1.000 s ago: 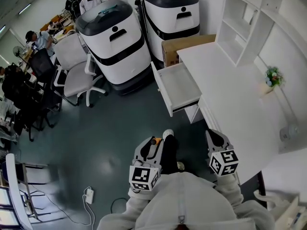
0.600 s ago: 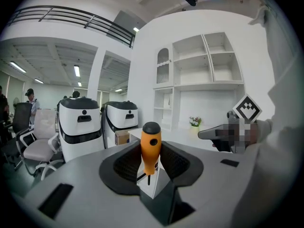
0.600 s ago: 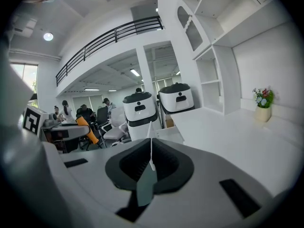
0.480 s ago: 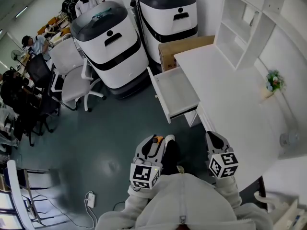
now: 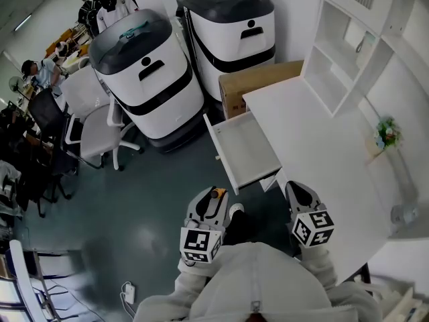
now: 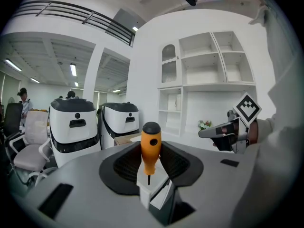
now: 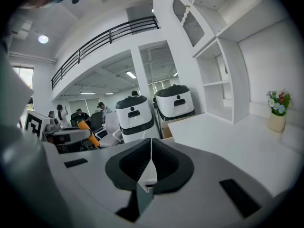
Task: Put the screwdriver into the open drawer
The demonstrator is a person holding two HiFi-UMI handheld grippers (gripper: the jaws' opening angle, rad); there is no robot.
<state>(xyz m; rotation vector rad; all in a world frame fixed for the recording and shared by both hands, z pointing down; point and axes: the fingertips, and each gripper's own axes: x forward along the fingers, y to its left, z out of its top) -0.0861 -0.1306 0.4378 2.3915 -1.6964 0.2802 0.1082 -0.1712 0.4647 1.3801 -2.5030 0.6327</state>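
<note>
My left gripper (image 6: pixel 151 186) is shut on a screwdriver (image 6: pixel 150 148) with an orange handle and black cap, standing upright between the jaws. In the head view the left gripper (image 5: pixel 209 203) hangs low, its screwdriver handle (image 5: pixel 216 194) just short of the open white drawer (image 5: pixel 251 151), which sticks out from the white desk (image 5: pixel 322 139) and looks empty. My right gripper (image 5: pixel 299 194) is over the desk's front edge. In the right gripper view the right gripper (image 7: pixel 150 175) is shut with nothing between its jaws, and the screwdriver (image 7: pixel 88 132) shows at the left.
Two large white and black machines (image 5: pixel 144 66) (image 5: pixel 231 25) stand behind the drawer, with a cardboard box (image 5: pixel 258 82) beside them. A white shelf unit (image 5: pixel 358 42) and a small flower pot (image 5: pixel 383 136) sit on the desk. Office chairs (image 5: pixel 94 123) and seated people (image 5: pixel 37 72) are at the left.
The drawer and desk have come nearer to both grippers in the head view as I moved forward. The screwdriver stays held in the left gripper. The right gripper stays shut.
</note>
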